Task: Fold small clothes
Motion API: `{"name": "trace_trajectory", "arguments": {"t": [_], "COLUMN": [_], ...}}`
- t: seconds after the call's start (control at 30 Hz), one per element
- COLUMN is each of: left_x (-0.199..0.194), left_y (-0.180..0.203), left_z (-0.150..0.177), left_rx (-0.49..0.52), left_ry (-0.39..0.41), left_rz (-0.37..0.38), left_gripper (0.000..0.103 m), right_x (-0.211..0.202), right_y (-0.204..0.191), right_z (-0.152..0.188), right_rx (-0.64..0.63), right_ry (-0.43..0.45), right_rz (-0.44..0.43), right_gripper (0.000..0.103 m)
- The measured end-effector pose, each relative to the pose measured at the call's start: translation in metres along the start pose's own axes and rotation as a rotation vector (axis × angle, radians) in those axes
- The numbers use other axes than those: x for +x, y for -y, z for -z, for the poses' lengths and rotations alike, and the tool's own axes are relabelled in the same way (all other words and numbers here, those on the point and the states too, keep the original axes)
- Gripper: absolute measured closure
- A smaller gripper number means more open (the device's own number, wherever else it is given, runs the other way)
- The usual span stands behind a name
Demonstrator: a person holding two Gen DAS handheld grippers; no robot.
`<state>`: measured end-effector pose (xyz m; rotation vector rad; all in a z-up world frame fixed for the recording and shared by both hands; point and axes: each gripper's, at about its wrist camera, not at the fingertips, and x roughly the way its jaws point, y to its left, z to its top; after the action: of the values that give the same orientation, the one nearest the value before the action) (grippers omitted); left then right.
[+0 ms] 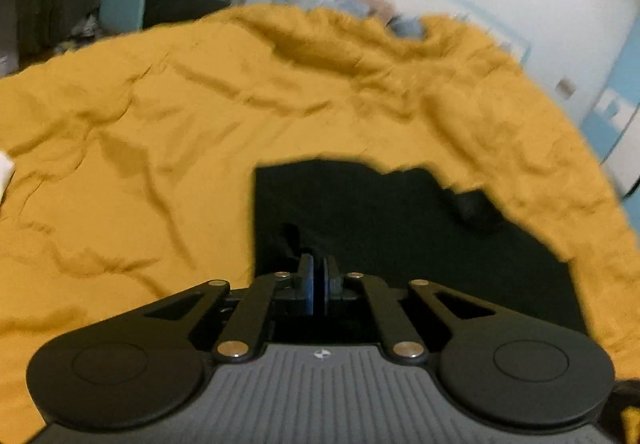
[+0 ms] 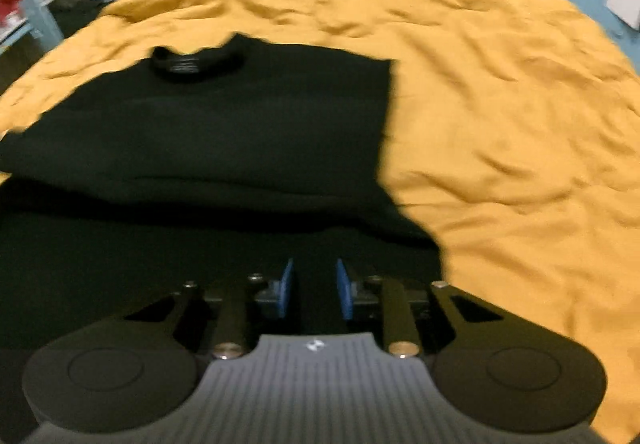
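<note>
The black shirt [image 2: 208,132] lies ahead of both grippers, collar [image 2: 196,64] farthest away. Left gripper [image 1: 319,276] fingers are together, apparently pinching its near edge. Right gripper [image 2: 314,284] fingers are apart over cloth.

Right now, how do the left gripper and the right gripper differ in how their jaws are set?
The left gripper has its blue-padded jaws nearly together, with only a thin gap, while the right gripper has its jaws clearly apart. Whether the left pinches cloth is unclear; the right's gap shows only dark fabric behind. Both sit at the near edge of the black T-shirt on the mustard-yellow bedspread.
</note>
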<state>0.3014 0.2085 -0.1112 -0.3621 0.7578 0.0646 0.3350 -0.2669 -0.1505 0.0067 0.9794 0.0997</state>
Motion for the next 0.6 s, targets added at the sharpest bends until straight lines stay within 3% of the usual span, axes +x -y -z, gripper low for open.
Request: {"name": "trace_trajectory", "arguments": {"t": [0.03, 0.07, 0.1, 0.3, 0.47, 0.6], "left_x": [0.009, 0.015, 0.021, 0.028, 0.019, 0.003], "left_y": [-0.004, -0.008, -0.013, -0.017, -0.012, -0.012], "left_z": [0.005, 0.010, 0.015, 0.022, 0.018, 0.017], "left_rx": [-0.010, -0.021, -0.033, -0.028, 0.007, -0.001], "left_ry": [-0.026, -0.045, -0.064, -0.091, -0.095, -0.111], "left_rz": [-0.017, -0.028, -0.032, -0.041, -0.066, -0.048], "left_gripper": [0.099, 0.099, 0.099, 0.099, 0.095, 0.094], "right_x": [0.004, 0.007, 0.011, 0.011, -0.001, -0.016], "right_y": [0.008, 0.015, 0.023, 0.038, 0.044, 0.041], "right_z": [0.000, 0.002, 0.004, 0.008, 0.009, 0.010], "right_rx": [0.014, 0.027, 0.042, 0.062, 0.078, 0.030], "right_ry": [-0.004, -0.012, -0.021, -0.015, -0.011, -0.009], "right_rz": [0.023, 0.040, 0.048, 0.105, 0.096, 0.164], "right_gripper": [0.092, 0.102, 0.103, 0.103, 0.103, 0.103]}}
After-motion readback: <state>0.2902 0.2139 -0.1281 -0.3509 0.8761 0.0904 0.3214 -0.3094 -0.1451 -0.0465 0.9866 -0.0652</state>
